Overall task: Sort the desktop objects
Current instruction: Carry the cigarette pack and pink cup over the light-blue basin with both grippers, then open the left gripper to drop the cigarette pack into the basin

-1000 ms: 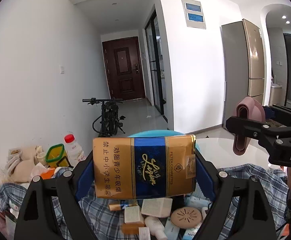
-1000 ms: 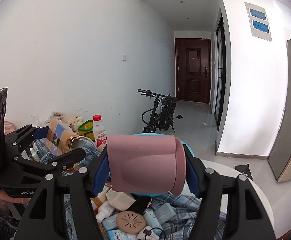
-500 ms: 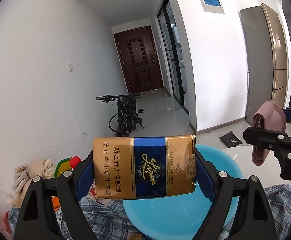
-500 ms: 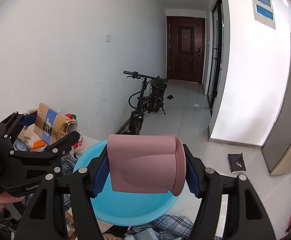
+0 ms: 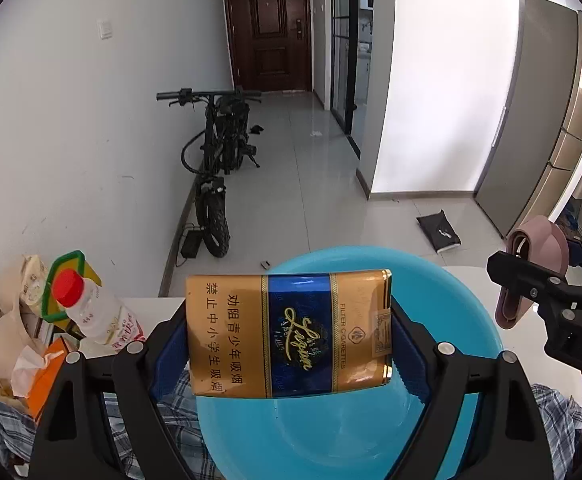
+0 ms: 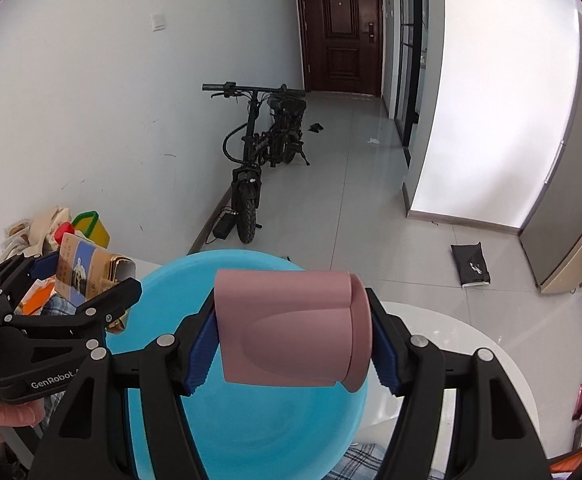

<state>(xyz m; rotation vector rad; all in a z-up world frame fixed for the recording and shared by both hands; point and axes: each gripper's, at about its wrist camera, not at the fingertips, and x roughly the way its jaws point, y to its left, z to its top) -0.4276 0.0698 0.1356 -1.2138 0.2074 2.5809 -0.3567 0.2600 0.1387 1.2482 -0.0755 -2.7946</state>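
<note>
Left hand-held gripper (image 5: 289,334) is clamping a gold-and-blue cigarette pack (image 5: 287,330) between its blue pads (image 5: 401,350), long side across the jaws, printed face toward the camera. The pack is hanging over the near part of a light blue basin (image 5: 467,320), apart from its floor. Right hand-held gripper (image 6: 293,330) is gripping a pink case (image 6: 291,326) by its two ends, pads pressing on both sides; the case is lying crosswise and sitting above the same basin (image 6: 163,284), toward its right half. In the left wrist view the right hand-held gripper is showing at the right edge with the pink case seen end-on. In the right wrist view the left hand-held gripper is showing at the left edge with the pack tilted, and a hand (image 6: 3,414) is wrapping its body. The basin is resting on a white table (image 6: 471,340) partly covered by a blue checked cloth (image 5: 171,412). Left of the basin, a red-capped bottle (image 5: 91,308), a green-handled yellow container (image 5: 71,276) and an orange packet (image 5: 47,376) are standing near the wall. A black folding bike (image 5: 219,152) is parked on the floor beyond.
</note>
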